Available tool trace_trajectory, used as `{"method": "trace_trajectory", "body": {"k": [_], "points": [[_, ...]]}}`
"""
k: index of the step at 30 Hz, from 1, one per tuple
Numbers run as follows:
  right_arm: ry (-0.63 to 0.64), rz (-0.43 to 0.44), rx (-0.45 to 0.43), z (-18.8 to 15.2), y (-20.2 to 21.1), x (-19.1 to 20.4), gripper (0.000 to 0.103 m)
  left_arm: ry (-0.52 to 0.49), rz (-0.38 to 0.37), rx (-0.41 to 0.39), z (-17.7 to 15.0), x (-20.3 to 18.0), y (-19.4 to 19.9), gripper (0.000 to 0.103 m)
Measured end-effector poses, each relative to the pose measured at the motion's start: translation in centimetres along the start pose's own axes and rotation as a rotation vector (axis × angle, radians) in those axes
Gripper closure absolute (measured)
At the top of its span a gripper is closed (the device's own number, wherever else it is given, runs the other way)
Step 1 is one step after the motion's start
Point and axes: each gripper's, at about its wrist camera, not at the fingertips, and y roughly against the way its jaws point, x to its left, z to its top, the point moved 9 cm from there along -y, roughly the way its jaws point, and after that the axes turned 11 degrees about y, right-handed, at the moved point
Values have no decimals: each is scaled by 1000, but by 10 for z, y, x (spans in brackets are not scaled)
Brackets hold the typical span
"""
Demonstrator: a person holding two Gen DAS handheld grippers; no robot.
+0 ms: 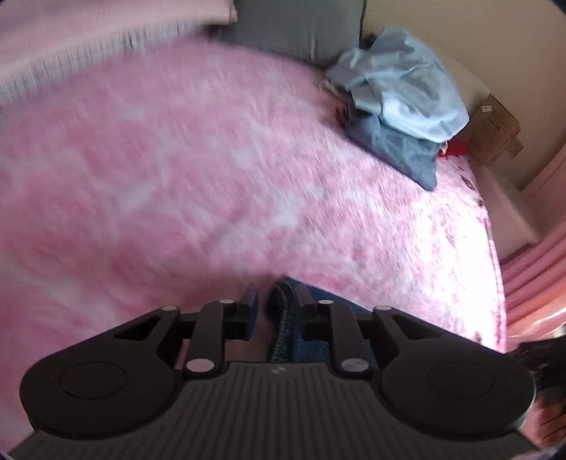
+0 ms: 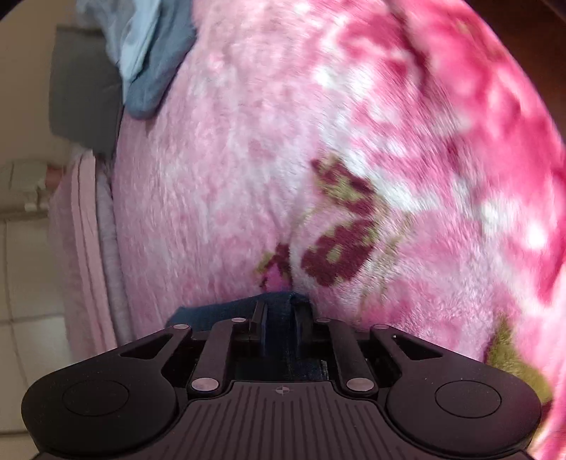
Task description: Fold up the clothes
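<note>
In the left wrist view, the left gripper pinches a stitched edge of the dark blue denim garment near the camera, over the blurred pink blanket, with a pile of clothes far right. In the right wrist view, the right gripper seems clamped on a fold of the same denim, at the near edge of the flowered blanket.

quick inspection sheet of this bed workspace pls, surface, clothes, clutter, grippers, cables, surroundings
surface: pink floral blanket covering the bed.
job's things: dark denim garment, its edge between both sets of jaws; pile of blue clothes at the far side.
clutter: cardboard box beside the pile.
grippers: left hand-held gripper and right hand-held gripper both narrow, denim between the fingers; pad contact unclear.
cables: nothing seen.
surroundings: grey cushion, cream wall, pink curtain.
</note>
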Motion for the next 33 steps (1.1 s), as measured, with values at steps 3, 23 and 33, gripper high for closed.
{"method": "trace_trajectory", "body": {"k": [3,23,33], "points": [[207,-179,-174,7,35,15,87,-38,-10,-32,-6,-11,34,88],[978,-162,-101,-152,9,88,88,-337,24,101,-134,-30,57,100],[1063,-171,-89,-185,24,101,88,-291,86,72,-160,-28,105,102]]}}
